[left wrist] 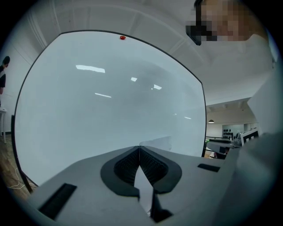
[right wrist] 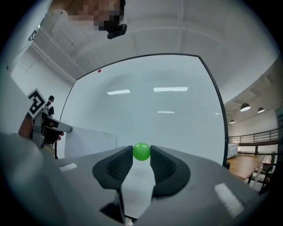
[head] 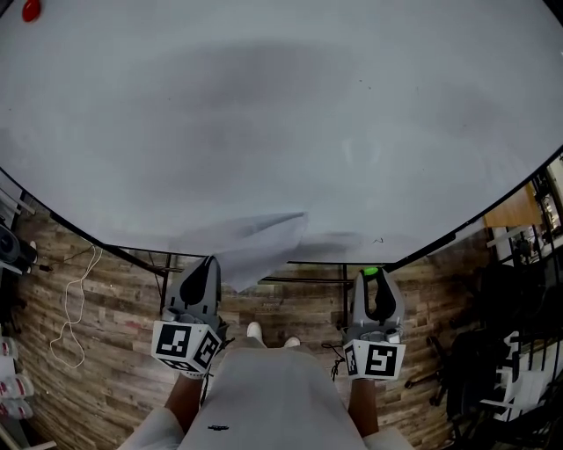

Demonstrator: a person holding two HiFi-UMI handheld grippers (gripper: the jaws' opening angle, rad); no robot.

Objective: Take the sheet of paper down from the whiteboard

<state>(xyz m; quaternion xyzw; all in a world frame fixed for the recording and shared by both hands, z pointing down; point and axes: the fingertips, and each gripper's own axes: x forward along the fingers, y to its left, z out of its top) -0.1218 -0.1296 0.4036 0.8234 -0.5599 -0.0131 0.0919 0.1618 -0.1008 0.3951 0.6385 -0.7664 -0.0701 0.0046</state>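
Note:
The white sheet of paper [head: 255, 239] hangs slanted in front of the whiteboard's [head: 281, 123] lower edge, pinched at its left end by my left gripper [head: 211, 260], which is shut on it. In the left gripper view the jaws [left wrist: 139, 148] meet, and the paper [left wrist: 159, 142] sticks out past them to the right. My right gripper [head: 370, 273] is beside it, shut on a round green magnet [right wrist: 141, 151] held between its fingertips [right wrist: 141, 152]. The right gripper view also shows the paper [right wrist: 88, 141] at left, in front of the board.
A red magnet [head: 31, 10] stays at the board's top left corner. Below the board are its stand legs [head: 163, 277] and a wood floor with a white cable [head: 75, 308] at left. Dark chairs and furniture [head: 510, 352] stand at right.

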